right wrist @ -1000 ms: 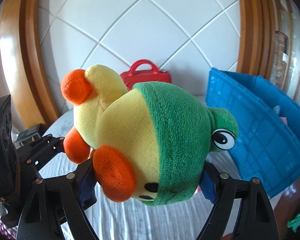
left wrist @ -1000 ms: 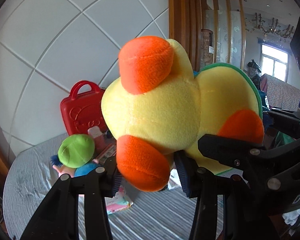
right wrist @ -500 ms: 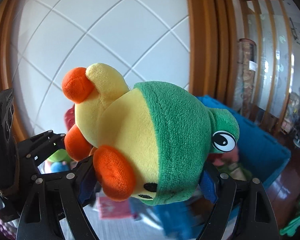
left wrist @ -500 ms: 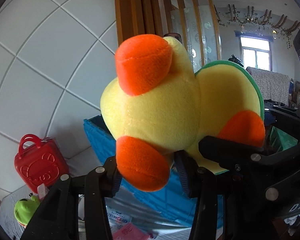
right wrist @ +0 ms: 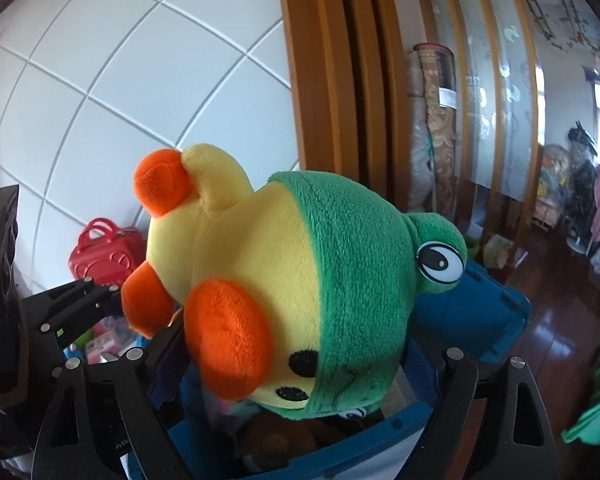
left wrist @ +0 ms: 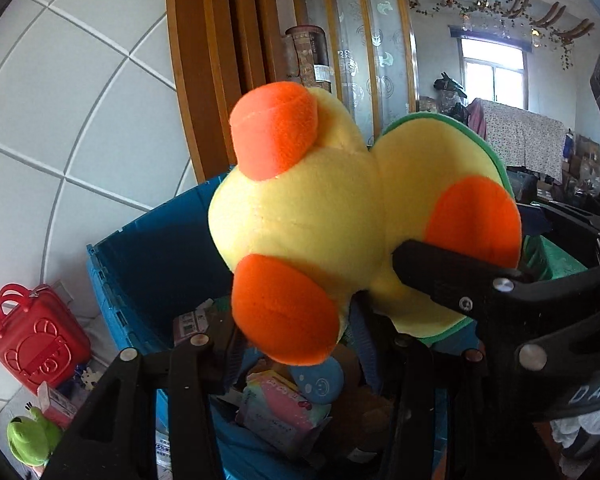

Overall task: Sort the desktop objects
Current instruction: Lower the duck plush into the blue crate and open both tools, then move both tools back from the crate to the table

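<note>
A yellow plush duck with orange feet and a green frog hood hangs in the air between both grippers. My left gripper has its body and lower orange foot between its blue pads, and its jaws are opening. Around the hooded head is my right gripper, its jaws opening too, with the pads still against the plush. An open blue crate lies right below the duck, its rim showing in the right wrist view. It holds a pink pack, a blue smiley ball and other items.
A red toy case stands against the tiled wall left of the crate, also seen as the red case. A green frog toy lies in front of it. Wooden posts rise behind the crate, with dark wood floor to its right.
Both grippers have swung to the right with the duck, from above the striped tabletop to above the blue crate. The red case and green toy have slid to the left edge of view.
</note>
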`<state>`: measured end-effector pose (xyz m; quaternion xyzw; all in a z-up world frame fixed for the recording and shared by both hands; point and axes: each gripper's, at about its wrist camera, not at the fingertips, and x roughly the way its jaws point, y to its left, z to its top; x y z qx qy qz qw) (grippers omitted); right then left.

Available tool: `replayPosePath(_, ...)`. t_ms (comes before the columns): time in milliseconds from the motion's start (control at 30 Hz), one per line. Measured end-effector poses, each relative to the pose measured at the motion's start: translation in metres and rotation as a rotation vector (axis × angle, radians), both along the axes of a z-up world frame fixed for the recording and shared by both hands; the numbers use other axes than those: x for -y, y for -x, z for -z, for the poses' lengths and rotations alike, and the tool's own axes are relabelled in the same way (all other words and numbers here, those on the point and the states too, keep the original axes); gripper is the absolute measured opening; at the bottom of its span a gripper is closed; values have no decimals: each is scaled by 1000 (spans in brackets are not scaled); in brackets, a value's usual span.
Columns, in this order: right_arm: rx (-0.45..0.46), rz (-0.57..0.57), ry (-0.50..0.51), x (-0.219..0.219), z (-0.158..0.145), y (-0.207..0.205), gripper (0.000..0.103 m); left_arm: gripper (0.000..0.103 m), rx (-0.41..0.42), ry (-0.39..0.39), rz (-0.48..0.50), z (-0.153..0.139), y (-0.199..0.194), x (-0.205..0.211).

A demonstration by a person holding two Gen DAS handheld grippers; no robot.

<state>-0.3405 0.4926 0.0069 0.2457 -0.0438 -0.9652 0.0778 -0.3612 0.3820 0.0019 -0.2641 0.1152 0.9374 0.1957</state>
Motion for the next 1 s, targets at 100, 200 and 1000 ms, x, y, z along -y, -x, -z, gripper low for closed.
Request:
replayPosePath(100,-21,44,-4,-9,-3,0,99,56,-9,28,-16,1,2,-8)
replayPosePath(200,-38,64,-18,-8,-11,1,103,68,-18,17,-38,3,-9,6)
replayPosePath(1000,-62,-127,-97,196,-23,-69,103,68,-116,-115,-350,4,-128,253)
